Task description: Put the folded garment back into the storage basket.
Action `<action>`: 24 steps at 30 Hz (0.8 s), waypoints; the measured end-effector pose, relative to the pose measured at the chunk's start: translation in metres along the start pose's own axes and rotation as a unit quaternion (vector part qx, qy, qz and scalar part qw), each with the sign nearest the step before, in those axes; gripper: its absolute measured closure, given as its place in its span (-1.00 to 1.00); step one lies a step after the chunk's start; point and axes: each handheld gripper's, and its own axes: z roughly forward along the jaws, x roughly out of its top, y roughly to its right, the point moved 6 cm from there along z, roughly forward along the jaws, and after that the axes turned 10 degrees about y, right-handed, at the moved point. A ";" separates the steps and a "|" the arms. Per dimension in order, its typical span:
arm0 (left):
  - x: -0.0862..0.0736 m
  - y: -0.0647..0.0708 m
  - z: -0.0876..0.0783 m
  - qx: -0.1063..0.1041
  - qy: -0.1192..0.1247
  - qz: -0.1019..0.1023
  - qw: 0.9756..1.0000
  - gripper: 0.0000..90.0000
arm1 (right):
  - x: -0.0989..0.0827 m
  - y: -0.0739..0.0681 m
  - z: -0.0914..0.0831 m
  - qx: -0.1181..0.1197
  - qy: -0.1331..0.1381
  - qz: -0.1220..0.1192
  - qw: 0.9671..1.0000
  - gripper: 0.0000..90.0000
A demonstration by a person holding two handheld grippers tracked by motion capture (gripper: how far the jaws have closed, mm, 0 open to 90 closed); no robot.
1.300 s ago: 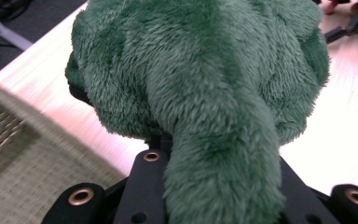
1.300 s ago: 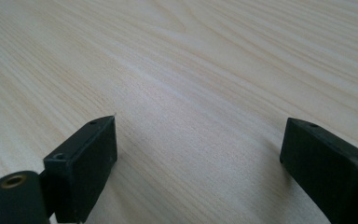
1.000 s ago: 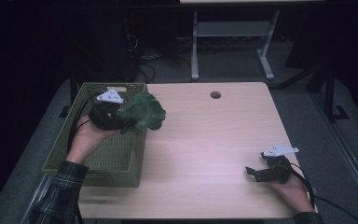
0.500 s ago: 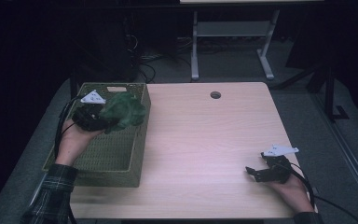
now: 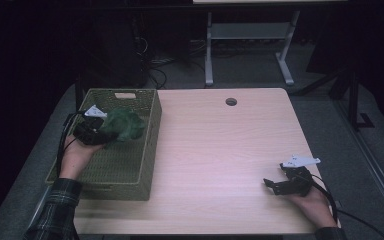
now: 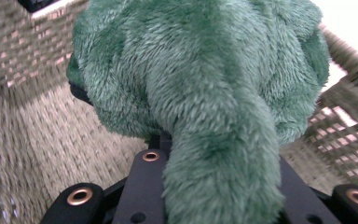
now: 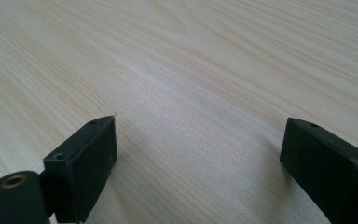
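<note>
Green plush toy (image 6: 205, 93) clamped in left tongs (image 5: 96, 131) over basket (image 5: 130, 170); right tongs (image 7: 198, 163) gape empty.

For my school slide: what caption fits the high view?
Left tongs carry a fuzzy green toy over the woven basket; right tongs rest open.

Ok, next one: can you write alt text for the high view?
A person's left hand-held gripper holds a green plush toy over the inside of a woven basket on the left of a light wooden table. The right hand-held gripper rests open on the table's near right corner, nothing between its jaws.
</note>
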 end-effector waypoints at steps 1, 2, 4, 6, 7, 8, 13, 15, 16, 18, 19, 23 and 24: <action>-0.003 -0.001 0.002 0.000 -0.001 -0.005 1.000 0.66 | 0.000 0.000 0.000 0.000 0.000 0.000 1.000 -0.77; -0.005 -0.002 0.004 0.000 -0.003 -0.009 1.000 0.66 | 0.000 0.000 0.000 0.000 0.000 0.000 1.000 -0.77; -0.011 -0.005 0.007 0.000 -0.008 -0.016 1.000 0.66 | 0.000 0.000 0.000 0.000 0.000 0.000 1.000 -0.77; -0.015 -0.007 0.011 -0.003 -0.012 -0.021 1.000 0.66 | 0.000 0.000 0.000 0.000 0.000 0.000 1.000 -0.77; -0.018 -0.008 0.013 -0.003 -0.015 -0.021 1.000 0.66 | 0.000 0.000 0.000 0.000 0.000 0.000 1.000 -0.77; -0.020 -0.008 0.014 -0.004 -0.019 -0.023 1.000 0.66 | 0.000 0.000 0.000 0.000 0.000 0.000 1.000 -0.77; -0.029 -0.009 0.023 -0.009 -0.036 -0.026 0.999 0.64 | 0.000 0.000 0.000 0.000 0.000 0.000 1.000 -0.77; -0.033 -0.008 0.027 -0.012 -0.046 -0.026 0.999 0.63 | 0.000 0.000 0.000 0.000 0.000 0.000 1.000 -0.77; -0.034 -0.007 0.028 -0.014 -0.055 -0.024 0.998 0.62 | 0.000 0.000 0.000 0.000 0.000 0.000 1.000 -0.77; -0.036 -0.005 0.030 -0.019 -0.061 -0.023 0.998 0.60 | 0.000 0.000 0.000 0.000 0.000 0.001 1.000 -0.77; -0.036 -0.005 0.031 -0.020 -0.061 -0.023 0.998 0.60 | 0.000 0.000 0.000 0.000 0.000 0.000 1.000 -0.77; -0.038 -0.004 0.032 -0.024 -0.069 -0.020 0.997 0.54 | 0.000 0.000 0.000 0.000 0.000 0.000 1.000 -0.77; -0.038 -0.004 0.032 -0.024 -0.070 -0.019 0.997 0.51 | 0.000 0.000 0.000 0.000 0.000 0.000 1.000 -0.77</action>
